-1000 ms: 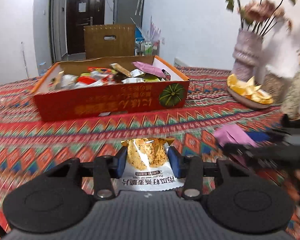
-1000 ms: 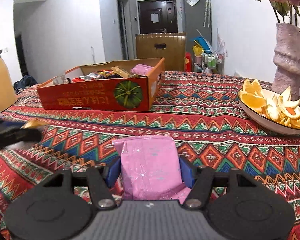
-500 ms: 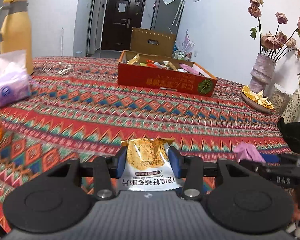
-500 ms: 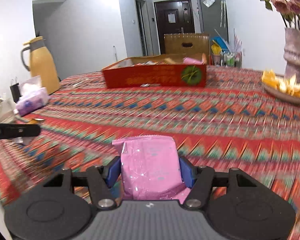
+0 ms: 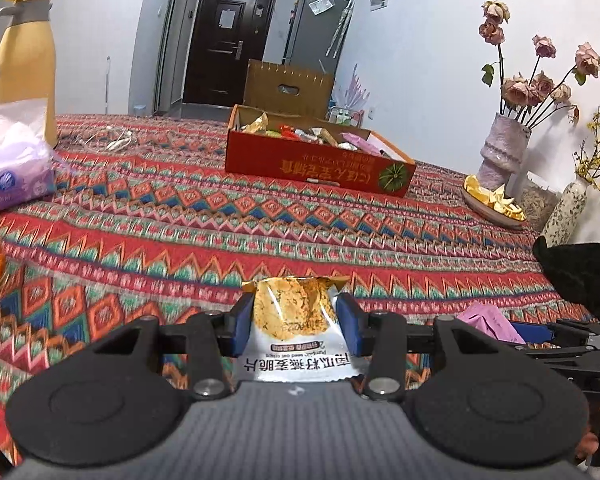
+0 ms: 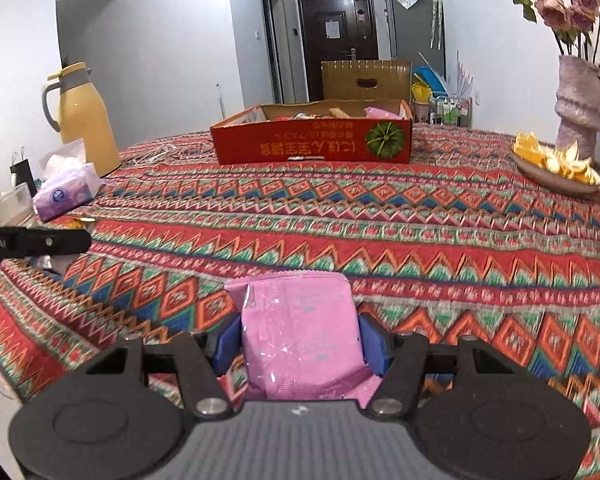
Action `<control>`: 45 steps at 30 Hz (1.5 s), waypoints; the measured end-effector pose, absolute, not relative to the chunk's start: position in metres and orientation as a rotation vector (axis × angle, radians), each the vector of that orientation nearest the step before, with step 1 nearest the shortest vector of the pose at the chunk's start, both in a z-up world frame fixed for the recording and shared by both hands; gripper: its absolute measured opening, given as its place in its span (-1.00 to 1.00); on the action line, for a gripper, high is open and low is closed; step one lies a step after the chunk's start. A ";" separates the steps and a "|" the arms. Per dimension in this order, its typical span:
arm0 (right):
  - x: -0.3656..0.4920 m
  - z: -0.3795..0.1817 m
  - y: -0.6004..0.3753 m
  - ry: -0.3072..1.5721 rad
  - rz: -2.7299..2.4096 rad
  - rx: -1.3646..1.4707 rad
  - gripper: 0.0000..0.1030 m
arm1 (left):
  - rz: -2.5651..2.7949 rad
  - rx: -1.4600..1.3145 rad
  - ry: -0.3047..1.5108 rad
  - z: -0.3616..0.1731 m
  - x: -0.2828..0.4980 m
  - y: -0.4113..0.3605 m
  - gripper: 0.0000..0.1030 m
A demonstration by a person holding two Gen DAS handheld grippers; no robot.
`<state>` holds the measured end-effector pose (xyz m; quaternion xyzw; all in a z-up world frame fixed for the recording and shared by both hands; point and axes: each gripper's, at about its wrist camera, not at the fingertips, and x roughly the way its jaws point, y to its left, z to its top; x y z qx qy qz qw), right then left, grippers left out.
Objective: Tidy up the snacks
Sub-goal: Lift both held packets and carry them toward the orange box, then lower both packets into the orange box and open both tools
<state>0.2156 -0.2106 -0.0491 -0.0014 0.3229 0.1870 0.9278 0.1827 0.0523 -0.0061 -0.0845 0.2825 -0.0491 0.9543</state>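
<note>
My left gripper (image 5: pixel 294 326) is shut on a white and gold oat crisp packet (image 5: pixel 292 320), held above the patterned tablecloth. My right gripper (image 6: pixel 300 340) is shut on a pink snack packet (image 6: pixel 300 332). The red cardboard box (image 5: pixel 320 170) with several snack packets in it stands far across the table, also seen from the right wrist as the red cardboard box (image 6: pixel 312 146). In the left wrist view the pink snack packet (image 5: pixel 488 322) shows low at the right edge in the other gripper. In the right wrist view a black finger (image 6: pixel 40 240) of the left gripper crosses the left edge.
A yellow jug (image 5: pixel 24 60) and a tissue pack (image 5: pixel 20 164) stand at the left. A vase of dried roses (image 5: pixel 504 152) and a plate of orange peel (image 5: pixel 494 204) sit at the right. A dark glove (image 5: pixel 580 276) shows at the right edge.
Both grippers have pulled back from the red box, which now looks small and far. Each keeps its packet. The jug and tissue pack have come into view at the left.
</note>
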 end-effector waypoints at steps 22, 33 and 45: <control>0.532 0.048 -0.185 0.527 0.486 0.036 0.19 | -0.130 -0.102 0.416 0.095 0.516 0.068 -0.12; 0.624 -0.028 -0.141 0.663 0.397 0.006 0.19 | -0.039 -0.110 0.638 0.018 0.662 0.060 -0.10; 0.620 -0.024 -0.139 0.614 0.368 -0.018 0.56 | -0.046 -0.086 0.640 0.014 0.665 0.060 0.49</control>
